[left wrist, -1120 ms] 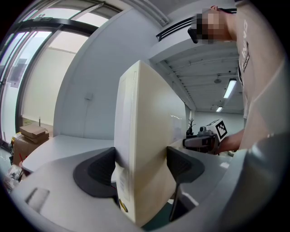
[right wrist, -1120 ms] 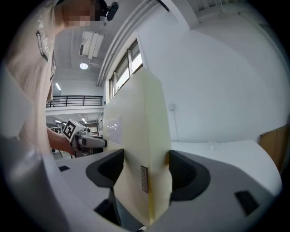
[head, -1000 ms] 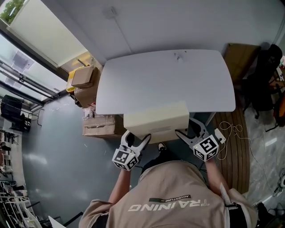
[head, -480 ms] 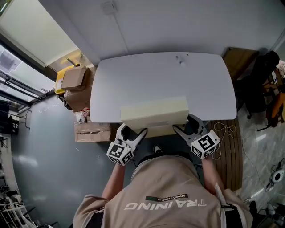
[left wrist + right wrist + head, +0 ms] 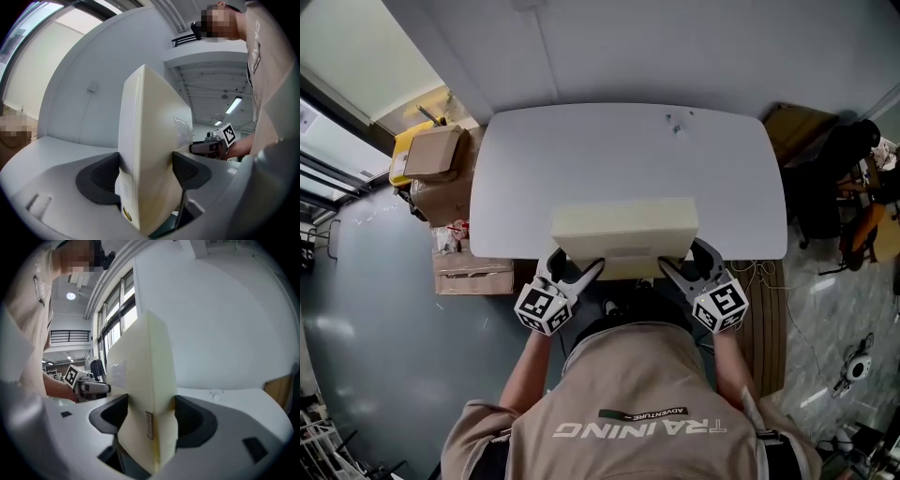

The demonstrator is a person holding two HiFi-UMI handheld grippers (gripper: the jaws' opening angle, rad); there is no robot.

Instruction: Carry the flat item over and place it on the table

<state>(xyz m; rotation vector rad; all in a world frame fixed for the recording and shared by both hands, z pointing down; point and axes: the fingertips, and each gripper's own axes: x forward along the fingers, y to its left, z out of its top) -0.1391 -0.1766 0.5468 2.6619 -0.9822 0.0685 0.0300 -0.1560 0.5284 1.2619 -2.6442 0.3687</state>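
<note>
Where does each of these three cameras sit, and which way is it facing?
Head view: on the person's head, facing steeply down at table, cream slab, left gripper, right gripper, shoulders.
Left gripper view: on that gripper, along its fingers clamping the slab; right gripper beyond.
Right gripper view: mirrored, left gripper beyond.
All share the slab.

Cream flat rectangular panel (image 5: pixel 624 228) on pale grey rounded table (image 5: pixel 581 150). Black-and-white square patterns on 2 marker cubes, left gripper (image 5: pixel 577 269) and right gripper (image 5: pixel 684 265). Brown cardboard boxes (image 5: pixel 431 155); beige shirt (image 5: pixel 637 412), white lettering.
</note>
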